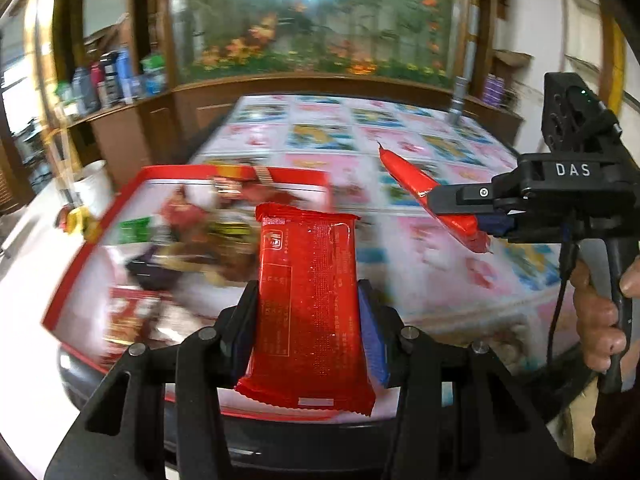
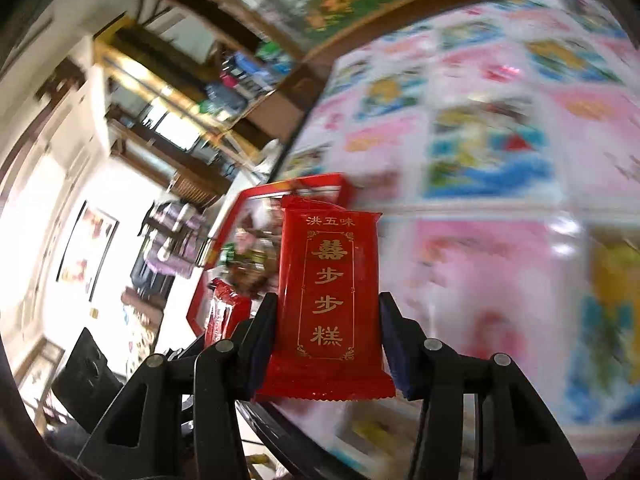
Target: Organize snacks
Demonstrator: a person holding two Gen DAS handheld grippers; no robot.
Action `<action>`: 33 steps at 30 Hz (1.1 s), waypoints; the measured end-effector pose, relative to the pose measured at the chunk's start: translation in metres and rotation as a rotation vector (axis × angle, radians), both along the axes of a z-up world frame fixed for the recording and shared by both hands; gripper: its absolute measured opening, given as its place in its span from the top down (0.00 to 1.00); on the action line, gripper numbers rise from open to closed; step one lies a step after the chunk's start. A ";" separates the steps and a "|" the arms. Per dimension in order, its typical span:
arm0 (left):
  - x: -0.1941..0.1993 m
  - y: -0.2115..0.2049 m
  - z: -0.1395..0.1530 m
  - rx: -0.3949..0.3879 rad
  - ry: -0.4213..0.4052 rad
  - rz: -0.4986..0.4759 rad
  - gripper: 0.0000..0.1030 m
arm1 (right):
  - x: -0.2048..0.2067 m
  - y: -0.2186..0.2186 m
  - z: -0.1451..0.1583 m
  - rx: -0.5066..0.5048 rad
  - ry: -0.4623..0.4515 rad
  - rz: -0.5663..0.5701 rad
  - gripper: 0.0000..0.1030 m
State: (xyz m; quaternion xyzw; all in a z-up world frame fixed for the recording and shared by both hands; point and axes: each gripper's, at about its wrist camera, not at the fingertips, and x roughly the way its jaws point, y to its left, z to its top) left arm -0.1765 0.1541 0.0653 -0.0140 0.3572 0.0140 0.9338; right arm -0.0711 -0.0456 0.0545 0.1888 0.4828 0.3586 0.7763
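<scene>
Clearly, I had a red snack packet (image 1: 308,304) pinched upright in my left gripper (image 1: 308,320), near the red tray (image 1: 96,236) of snacks at left. My right gripper (image 2: 326,336) squeezed a second red packet (image 2: 330,292) above the patterned tablecloth (image 2: 500,160).

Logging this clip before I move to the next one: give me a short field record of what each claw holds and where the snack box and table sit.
left claw: shut on a red foil snack packet, printed back facing the camera
right claw: shut on a red foil snack packet with gold characters
snack box: red-rimmed shallow box of mixed snacks, ahead and left of the left claw
surface: table with a pink and blue patterned cover
background: glass aquarium with orange and green plants
image quality: motion blur; box contents unclear
</scene>
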 end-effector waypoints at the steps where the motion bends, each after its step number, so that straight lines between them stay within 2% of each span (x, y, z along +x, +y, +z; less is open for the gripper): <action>1: 0.001 0.009 0.000 0.009 -0.001 0.026 0.56 | 0.002 0.012 0.001 0.003 0.000 0.014 0.52; 7: 0.017 0.059 0.001 0.064 0.007 0.141 0.56 | 0.016 0.098 -0.003 -0.006 -0.021 0.067 0.52; 10: 0.028 0.072 0.002 0.055 0.018 0.161 0.56 | 0.022 0.136 -0.009 -0.037 -0.028 0.085 0.52; 14: 0.042 0.081 0.005 0.083 0.026 0.215 0.53 | 0.016 0.160 -0.006 -0.093 -0.115 0.071 0.49; 16: 0.040 0.083 0.008 0.074 0.020 0.239 0.44 | 0.011 0.155 0.000 -0.083 -0.147 0.060 0.43; 17: 0.037 0.084 0.009 0.066 0.011 0.259 0.34 | 0.007 0.149 0.003 -0.070 -0.162 0.057 0.40; 18: 0.034 0.084 0.010 0.062 0.006 0.272 0.28 | 0.004 0.142 0.007 -0.062 -0.180 0.051 0.39; 25: 0.006 0.064 0.016 0.086 -0.041 0.297 0.24 | -0.038 0.083 0.019 -0.103 -0.349 -0.008 0.34; 33: -0.030 0.043 0.038 0.115 -0.124 0.311 0.18 | -0.106 0.060 0.041 -0.160 -0.577 -0.027 0.29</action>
